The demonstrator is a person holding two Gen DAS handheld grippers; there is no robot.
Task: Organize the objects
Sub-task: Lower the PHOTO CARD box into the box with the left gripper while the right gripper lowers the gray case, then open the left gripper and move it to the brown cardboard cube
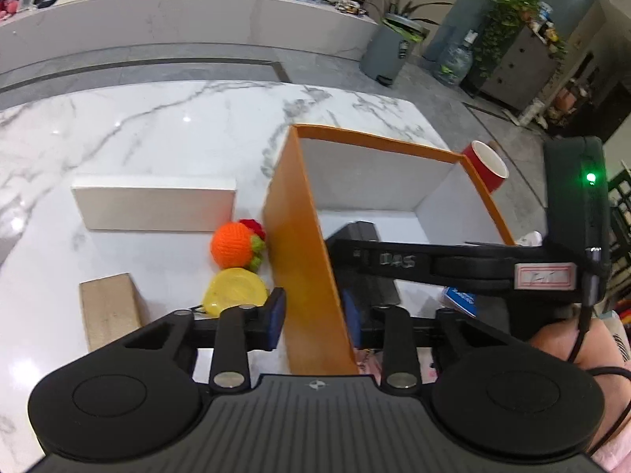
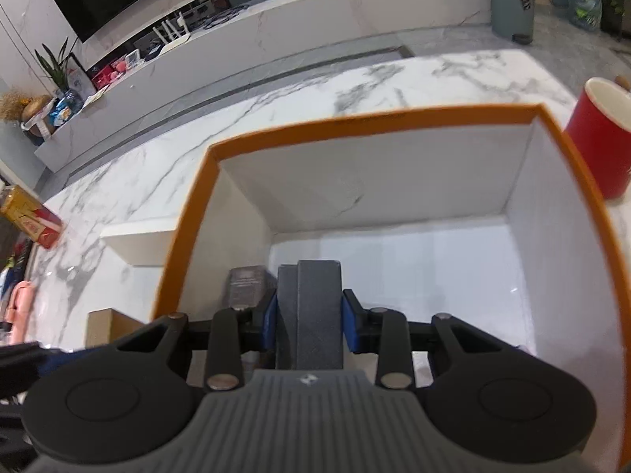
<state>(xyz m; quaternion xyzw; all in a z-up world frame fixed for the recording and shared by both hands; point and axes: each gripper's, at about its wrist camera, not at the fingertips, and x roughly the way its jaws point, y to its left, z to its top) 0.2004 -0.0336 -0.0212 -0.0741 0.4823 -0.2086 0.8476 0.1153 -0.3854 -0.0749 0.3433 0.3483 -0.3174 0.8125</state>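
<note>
The right gripper [image 2: 308,325] clamps a dark grey block [image 2: 311,315] between its pads, low inside the orange box [image 2: 189,213]. The left gripper [image 1: 313,317] pinches that box's near side wall.

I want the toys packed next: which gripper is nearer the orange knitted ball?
Left. The left gripper straddles the orange box's wall just beside the orange knitted ball; the right gripper is inside the box, holding a dark grey block.

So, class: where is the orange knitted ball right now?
In the left wrist view, the orange knitted ball sits on the marble table, left of the orange box, between the white box and the yellow disc.
</note>
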